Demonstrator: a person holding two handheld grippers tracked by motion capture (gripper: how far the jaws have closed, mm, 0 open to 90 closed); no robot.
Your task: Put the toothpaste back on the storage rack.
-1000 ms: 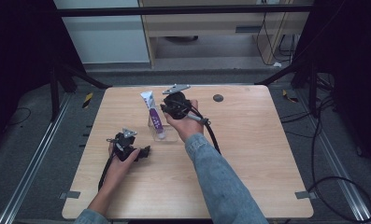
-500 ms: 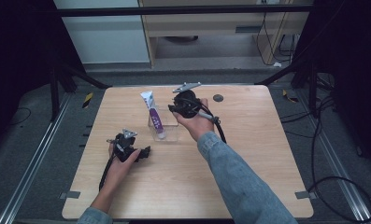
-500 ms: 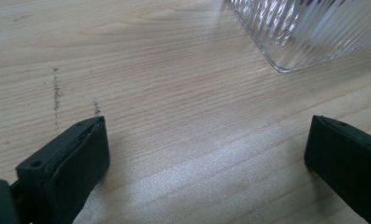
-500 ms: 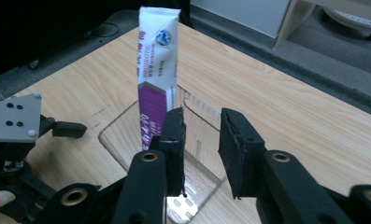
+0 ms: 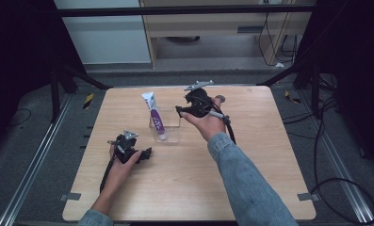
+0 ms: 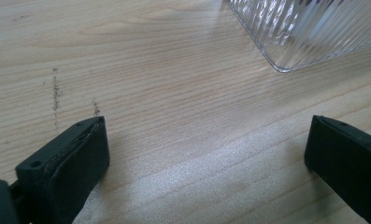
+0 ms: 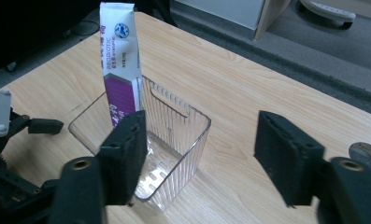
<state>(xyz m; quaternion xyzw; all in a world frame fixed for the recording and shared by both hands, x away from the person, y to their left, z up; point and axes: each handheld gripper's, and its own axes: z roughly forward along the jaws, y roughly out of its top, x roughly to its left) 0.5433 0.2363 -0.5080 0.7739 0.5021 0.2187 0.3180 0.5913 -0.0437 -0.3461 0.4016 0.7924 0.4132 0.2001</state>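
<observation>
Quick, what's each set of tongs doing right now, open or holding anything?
Left tongs: open, nothing between them, resting by the clear container.
Right tongs: just opening, empty, tube standing in the container.

This looks like a lab set up for recording. A lone wooden surface [image 5: 250, 188] stands on grey carpet [image 5: 29, 174], its corners marked by tape [image 5: 69, 196]. Metal rails [image 5: 27, 181] run along both sides, black frame struts [image 5: 76, 77] rise around it, and cables [image 5: 337, 183] trail over the floor. Behind stands plain pale office furniture [image 5: 208, 23].
</observation>
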